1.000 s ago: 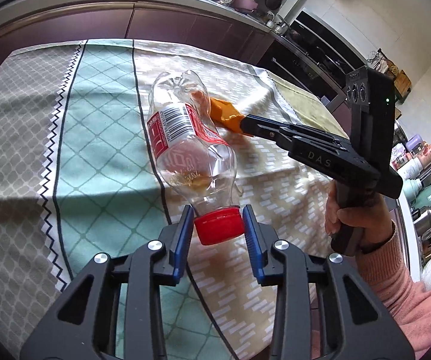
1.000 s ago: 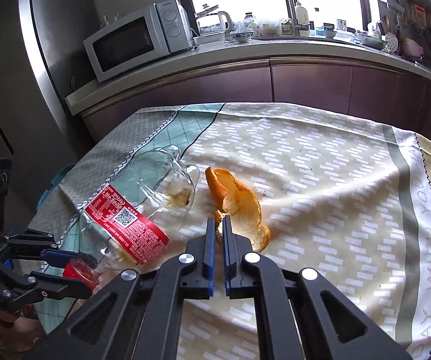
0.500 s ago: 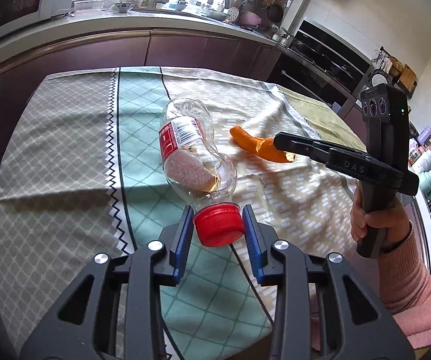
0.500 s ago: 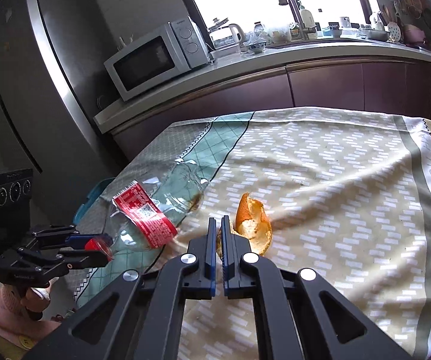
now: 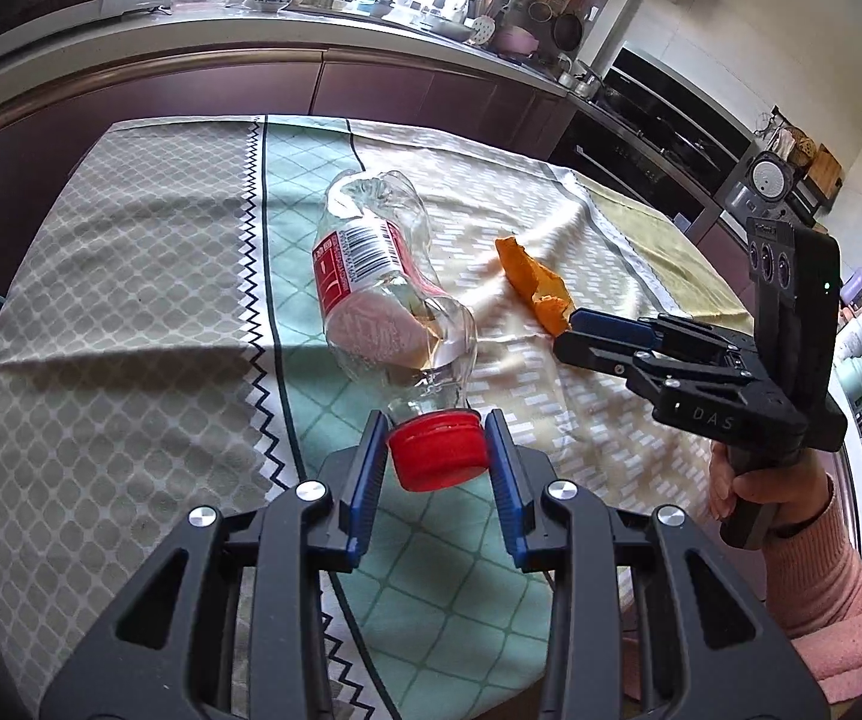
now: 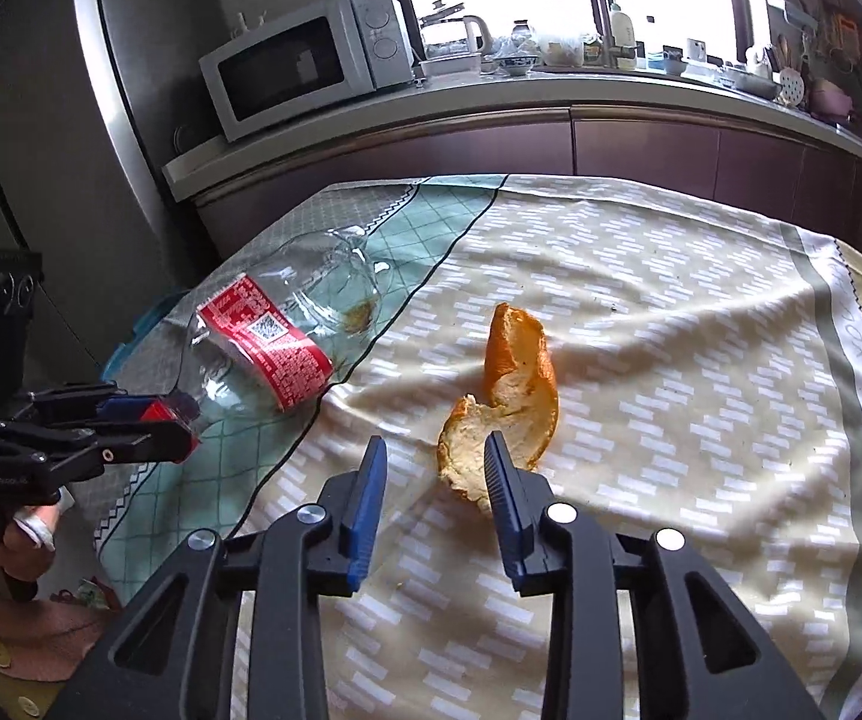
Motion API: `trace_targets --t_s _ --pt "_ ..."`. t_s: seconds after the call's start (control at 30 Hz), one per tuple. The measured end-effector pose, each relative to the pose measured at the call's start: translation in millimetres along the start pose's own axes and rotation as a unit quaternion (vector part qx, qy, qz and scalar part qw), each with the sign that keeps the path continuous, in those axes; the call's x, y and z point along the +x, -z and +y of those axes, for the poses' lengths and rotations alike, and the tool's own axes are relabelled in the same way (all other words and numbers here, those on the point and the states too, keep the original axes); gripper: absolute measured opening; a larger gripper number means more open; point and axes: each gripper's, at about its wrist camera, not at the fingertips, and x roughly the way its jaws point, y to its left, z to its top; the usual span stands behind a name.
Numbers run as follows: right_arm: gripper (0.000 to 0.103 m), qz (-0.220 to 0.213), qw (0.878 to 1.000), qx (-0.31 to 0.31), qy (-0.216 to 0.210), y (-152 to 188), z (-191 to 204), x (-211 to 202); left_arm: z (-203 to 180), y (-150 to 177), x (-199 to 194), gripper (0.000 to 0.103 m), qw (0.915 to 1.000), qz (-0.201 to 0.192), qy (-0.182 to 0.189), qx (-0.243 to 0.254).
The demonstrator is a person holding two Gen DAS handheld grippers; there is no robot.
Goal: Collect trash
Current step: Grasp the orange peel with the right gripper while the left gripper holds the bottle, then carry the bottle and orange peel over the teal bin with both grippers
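Now left gripper [image 5: 436,462] clamps bottle cap [image 5: 438,449]; right gripper [image 6: 435,483] spread.

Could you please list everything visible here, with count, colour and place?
plastic bottle: one, clear with red label, lying on the tablecloth
bottle cap: one, red, between the left fingers
orange peel: one, orange, on the tablecloth
tablecloth: one, beige, teal and grey, over the table
microwave: one, white, on the counter
kettle: one, white, beside the microwave
left gripper: shut on the cap
right gripper: open, its right finger against the peel
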Motion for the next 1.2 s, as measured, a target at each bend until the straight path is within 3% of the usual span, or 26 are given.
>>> trace_targets --t_s 0.13,0.2,0.3,0.57,0.77,1.2 --pt "0.029 0.009 0.999 -0.02 0.043 -0.3 4.8 9.8 1.5 0.2 -1.6 0.033 1.0 -0.001 -0.001 -0.003" --pt "0.015 0.009 0.999 -0.014 0.05 -1.3 1.4 11.0 1.9 1.1 -1.9 0.033 1.0 -0.001 -0.001 -0.003" --pt "0.005 0.005 0.999 0.004 0.042 -1.5 -7.5 6.9 2.2 1.2 -2.8 0.033 1.0 -0.003 -0.001 -0.003" --pt "0.003 -0.029 0.998 0.049 -0.034 -6.4 -11.7 -14.1 1.4 2.5 -20.5 0.033 0.9996 -0.025 -0.009 0.008" --pt "0.003 -0.047 0.995 0.046 -0.08 -15.3 4.1 -22.4 5.3 2.9 -44.9 0.033 0.9985 -0.048 -0.025 0.013" --pt "0.003 -0.062 0.989 0.043 -0.129 -26.9 29.0 -24.8 26.2 1.5 -101.9 0.032 0.9931 -0.103 -0.055 0.004"
